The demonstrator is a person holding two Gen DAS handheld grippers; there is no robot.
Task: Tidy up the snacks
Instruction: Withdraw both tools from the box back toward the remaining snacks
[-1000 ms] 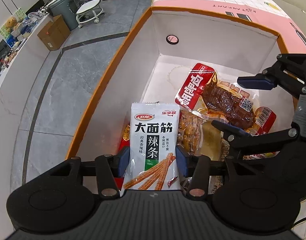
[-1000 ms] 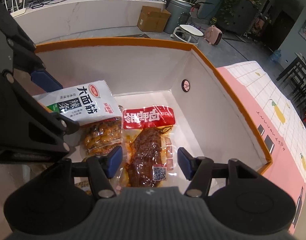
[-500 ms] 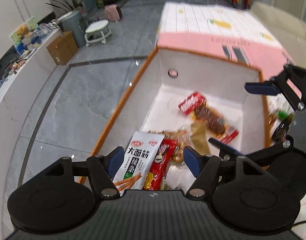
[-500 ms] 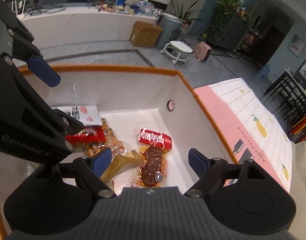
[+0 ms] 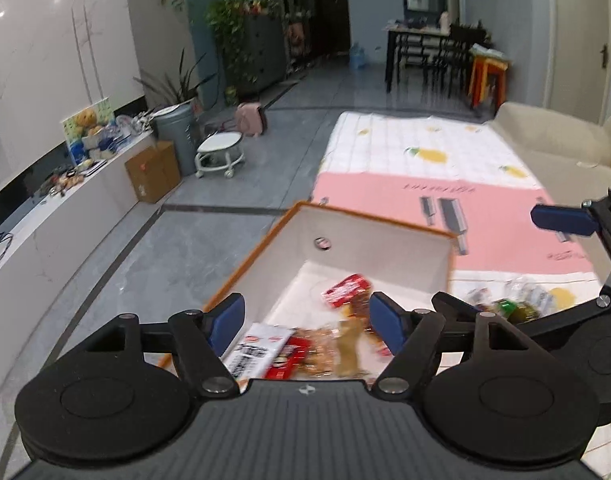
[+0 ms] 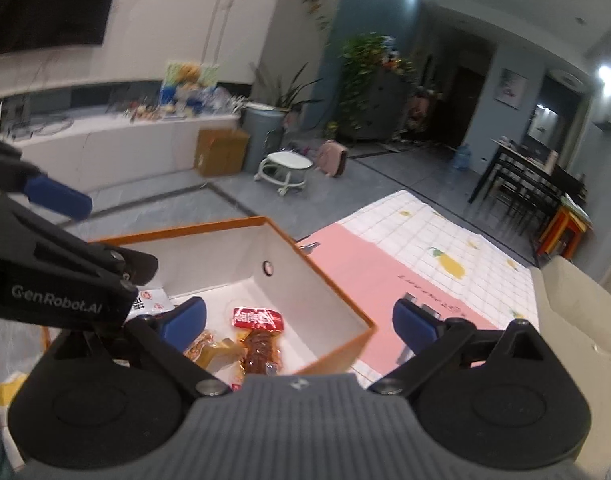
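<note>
An orange-rimmed box (image 5: 385, 249) with white walls sits on the floor mat and holds several snack packets. Among them are a white spicy-strip packet (image 5: 261, 347) near its front and a red meat packet (image 5: 344, 290) further in. My left gripper (image 5: 307, 325) hangs above the box's near end, jaws opening, nothing between them. My right gripper (image 6: 300, 322) hovers above the box (image 6: 329, 280) too, jaws opening and empty, over the red meat packet (image 6: 259, 318). Each gripper shows at the edge of the other's view: the right gripper (image 5: 489, 258) and the left gripper (image 6: 105, 236).
Loose snacks (image 5: 517, 306) lie on the pink and white mat (image 5: 425, 160) right of the box. A beige sofa (image 5: 553, 136) borders the mat. A white stool (image 5: 219, 152), a cardboard carton (image 5: 153, 170) and a long low counter (image 5: 65, 216) stand on the left.
The left gripper let go of the white spicy-strip packet, which now lies in the box. Both grippers spread wide, rose and tilted up away from the box.
</note>
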